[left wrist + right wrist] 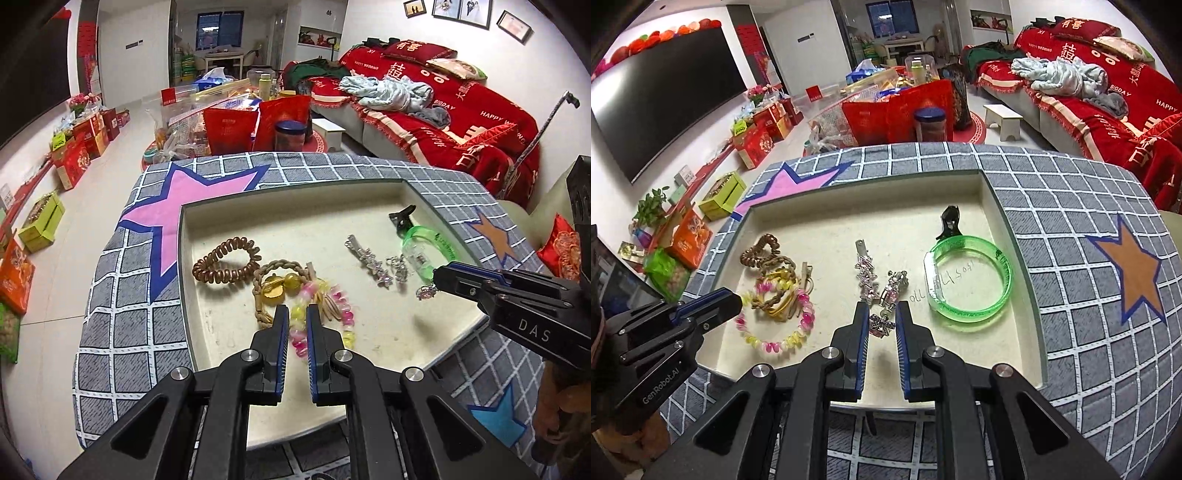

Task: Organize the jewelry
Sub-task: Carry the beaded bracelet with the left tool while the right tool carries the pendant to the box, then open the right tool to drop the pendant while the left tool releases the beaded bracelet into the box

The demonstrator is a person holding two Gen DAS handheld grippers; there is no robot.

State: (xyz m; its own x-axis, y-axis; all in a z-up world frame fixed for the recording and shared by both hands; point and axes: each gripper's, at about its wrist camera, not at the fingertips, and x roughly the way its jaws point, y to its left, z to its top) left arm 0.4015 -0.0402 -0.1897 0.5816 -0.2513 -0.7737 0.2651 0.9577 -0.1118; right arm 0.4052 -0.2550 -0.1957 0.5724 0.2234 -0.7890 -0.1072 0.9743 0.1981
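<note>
Jewelry lies in a cream recessed tray (229, 229) (798, 221). My left gripper (296, 308) is open, its jaws on either side of a pink and yellow spiral bracelet (314, 321) (775, 343). Beside it lie a braided cord with yellow beads (280, 280) and a brown spiral hair tie (225, 260) (764, 247). My right gripper (881, 304) is open around a small pink rhinestone charm (881, 325) (424, 292). A rhinestone hair clip (866, 273) (369, 262), a green bangle (971, 280) (424, 251) and a black clip (949, 221) (400, 218) lie nearby.
The tray sits in a grey checked cushion with stars (122, 280) (1089, 280). Beyond it are red gift bags (258, 122), boxes on the floor (74, 155) and a red-covered sofa (461, 103). A black TV (657, 107) hangs at left.
</note>
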